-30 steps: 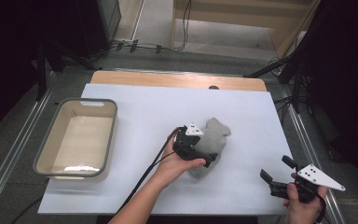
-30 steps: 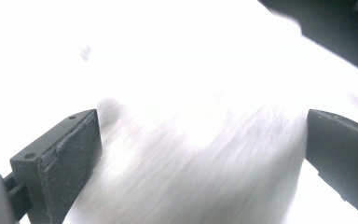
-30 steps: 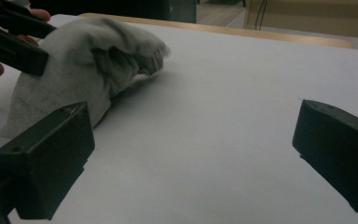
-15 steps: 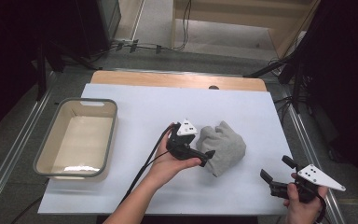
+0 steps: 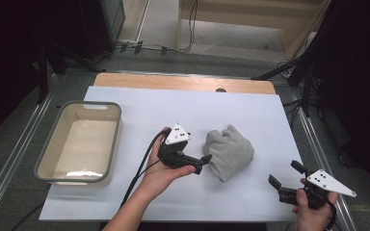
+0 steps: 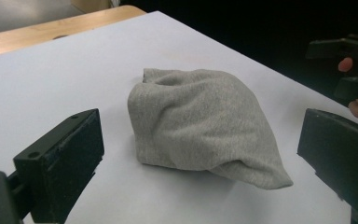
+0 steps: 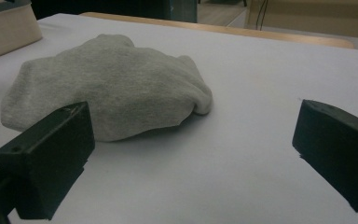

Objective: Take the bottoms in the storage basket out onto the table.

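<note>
A crumpled grey cloth [image 5: 229,151] is seen lying in a loose heap on the white tabletop [image 5: 250,110], right of centre. Just beside its left edge the left claw [image 5: 203,163] is held low in a hand [image 5: 163,174], pointed at the cloth; in the left gripper view its jaws are spread wide with the cloth [image 6: 204,126] lying free between and beyond them, untouched. Near the front right corner of the tabletop the right claw [image 5: 283,179] is held in the other hand [image 5: 311,211], well apart from the cloth, its jaws likewise parted and empty. In the right gripper view the cloth [image 7: 107,86] is seen ahead and to the left. A beige tub [image 5: 53,159] with a grey rim is set at the tabletop's left side, well apart from the cloth.
</note>
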A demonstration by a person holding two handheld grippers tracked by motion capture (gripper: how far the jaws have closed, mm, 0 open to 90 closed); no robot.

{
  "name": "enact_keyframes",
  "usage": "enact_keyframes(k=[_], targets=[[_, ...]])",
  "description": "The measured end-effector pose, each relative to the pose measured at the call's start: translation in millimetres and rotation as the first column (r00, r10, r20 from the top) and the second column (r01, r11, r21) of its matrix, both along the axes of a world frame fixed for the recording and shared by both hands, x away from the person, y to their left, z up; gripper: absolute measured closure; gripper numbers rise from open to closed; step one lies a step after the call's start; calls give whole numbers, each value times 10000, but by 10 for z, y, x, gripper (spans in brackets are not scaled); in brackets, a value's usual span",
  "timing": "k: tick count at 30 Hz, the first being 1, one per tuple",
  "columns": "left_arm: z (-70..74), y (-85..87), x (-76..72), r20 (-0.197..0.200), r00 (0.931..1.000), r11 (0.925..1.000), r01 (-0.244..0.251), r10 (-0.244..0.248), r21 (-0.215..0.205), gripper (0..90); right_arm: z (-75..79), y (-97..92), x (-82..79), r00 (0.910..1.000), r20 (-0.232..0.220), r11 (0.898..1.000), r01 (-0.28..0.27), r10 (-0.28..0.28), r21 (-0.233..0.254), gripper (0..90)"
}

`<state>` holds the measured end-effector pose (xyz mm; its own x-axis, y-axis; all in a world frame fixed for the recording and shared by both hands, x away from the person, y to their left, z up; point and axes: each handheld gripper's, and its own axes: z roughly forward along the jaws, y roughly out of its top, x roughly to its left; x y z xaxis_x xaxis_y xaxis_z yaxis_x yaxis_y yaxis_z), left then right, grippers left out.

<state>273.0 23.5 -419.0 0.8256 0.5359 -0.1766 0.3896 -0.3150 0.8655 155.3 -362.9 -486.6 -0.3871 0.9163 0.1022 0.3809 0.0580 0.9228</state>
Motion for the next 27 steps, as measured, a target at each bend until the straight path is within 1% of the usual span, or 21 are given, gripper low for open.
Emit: enact_keyframes(k=[1, 5, 9, 10, 11, 13, 15, 17, 18, 21, 25, 27], targets=[[26, 60, -24, 77, 10000, 10000, -62, 62, -58, 0, 1, 4, 0, 10000, -6, 10000, 0, 0, 7, 0], [74, 185, -84, 162, 9995, 9994, -256, 260, -238, 2, 0, 9, 2, 10000, 5, 10000, 3, -3, 2, 0], [92, 319, -144, 242, 9987, 9987, -449, 455, -248, 9, 2, 15, 4, 10000, 5, 10000, -34, 34, -24, 0], [94, 356, -159, 196, 9985, 9983, -506, 512, -290, 13, 2, 15, 3, 10000, 10, 10000, -32, 33, -11, 0], [94, 356, -159, 196, 9985, 9983, -506, 512, -290, 13, 4, 15, 2, 10000, 15, 10000, -29, 29, 8, 0], [109, 483, -206, 228, 9968, 9966, -764, 771, -316, 15, 5, 15, 1, 10000, 18, 10000, -24, 24, 10, 0], [123, 568, -233, 255, 9952, 9946, -927, 940, -464, 24, 2, 15, 4, 10000, 21, 10000, -27, 27, -14, 0], [128, 600, -245, 295, 9944, 9940, -997, 1012, -460, 26, 0, 16, 6, 10000, 15, 10000, -32, 32, -24, 0], [137, 681, -278, 373, 9924, 9921, -1150, 1170, -503, 27, -2, 19, 8, 10000, -1, 10000, -18, 18, -79, 0], [141, 802, -332, 401, 9897, 9891, -1349, 1374, -587, 31, -2, 22, 8, 10000, 1, 10000, -10, 10, -73, 0], [160, 959, -415, 577, 9848, 9855, -1609, 1640, -541, 35, -4, 30, 9, 10000, -14, 10000, -15, 15, -81, 0], [173, 1040, -456, 686, 9813, 9828, -1764, 1800, -556, 40, -7, 33, 11, 10000, -45, 10000, -13, 13, -88, 0]])
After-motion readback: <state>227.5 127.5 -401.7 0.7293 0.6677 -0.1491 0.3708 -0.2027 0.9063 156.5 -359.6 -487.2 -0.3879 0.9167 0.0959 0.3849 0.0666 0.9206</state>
